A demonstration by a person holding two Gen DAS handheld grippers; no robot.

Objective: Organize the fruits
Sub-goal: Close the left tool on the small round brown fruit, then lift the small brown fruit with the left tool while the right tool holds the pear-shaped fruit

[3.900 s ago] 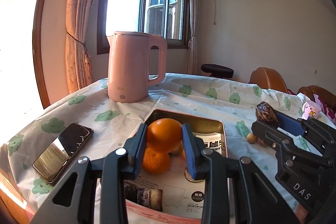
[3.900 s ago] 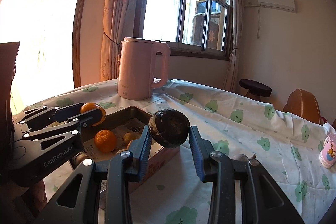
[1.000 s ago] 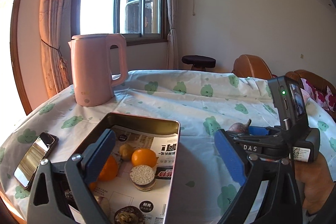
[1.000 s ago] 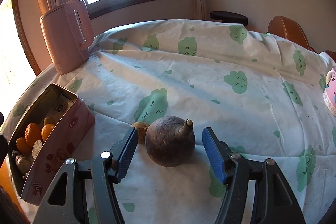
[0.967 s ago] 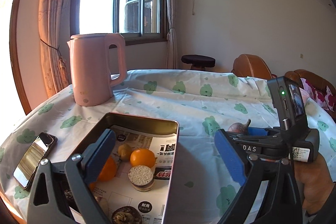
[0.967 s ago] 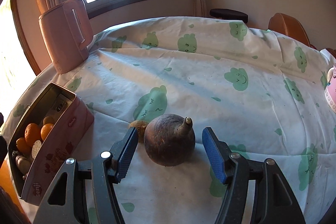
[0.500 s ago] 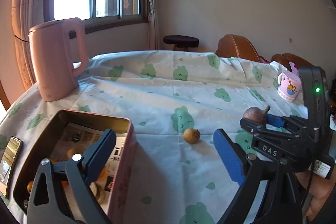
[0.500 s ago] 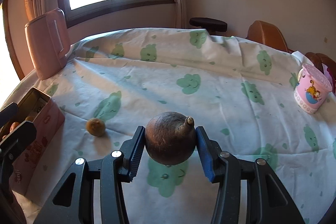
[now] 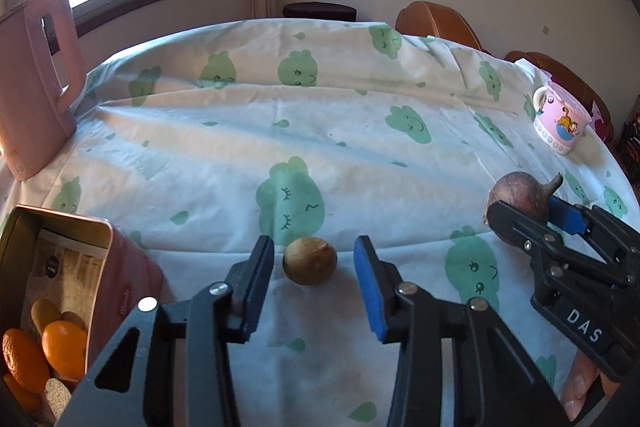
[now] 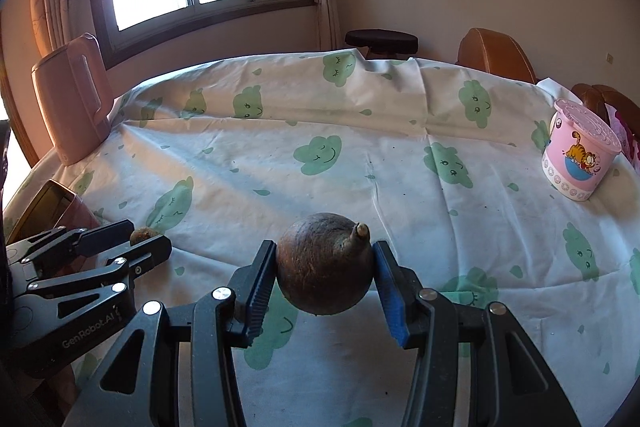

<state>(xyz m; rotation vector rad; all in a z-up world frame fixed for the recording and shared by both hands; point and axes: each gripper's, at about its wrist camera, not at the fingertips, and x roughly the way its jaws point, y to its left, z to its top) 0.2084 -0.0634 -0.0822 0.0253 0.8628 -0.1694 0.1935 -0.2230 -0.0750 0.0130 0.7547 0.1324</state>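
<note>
My left gripper [image 9: 314,267] is open, its blue pads on either side of a small brown-green fruit [image 9: 309,260] that lies on the tablecloth; the pads do not touch it. My right gripper [image 10: 325,267] is shut on a round dark brown fruit with a stem [image 10: 324,261] and holds it above the cloth. That fruit and gripper also show at the right of the left wrist view [image 9: 520,197]. The pink tin box [image 9: 132,275] at lower left holds oranges [image 9: 64,347] and other fruit. The left gripper [image 10: 138,245] and small fruit [image 10: 142,235] show in the right wrist view.
A pink kettle [image 9: 32,83] stands at the far left of the table. A pink cartoon mug [image 10: 580,155] stands at the right edge. Brown chairs [image 10: 494,57] and a black stool [image 10: 382,41] are behind the table. The cloth [image 9: 320,131] has green cloud prints.
My left gripper moved right from over the tin to the small fruit and narrowed around it. My right gripper closed on the dark brown fruit and lifted it.
</note>
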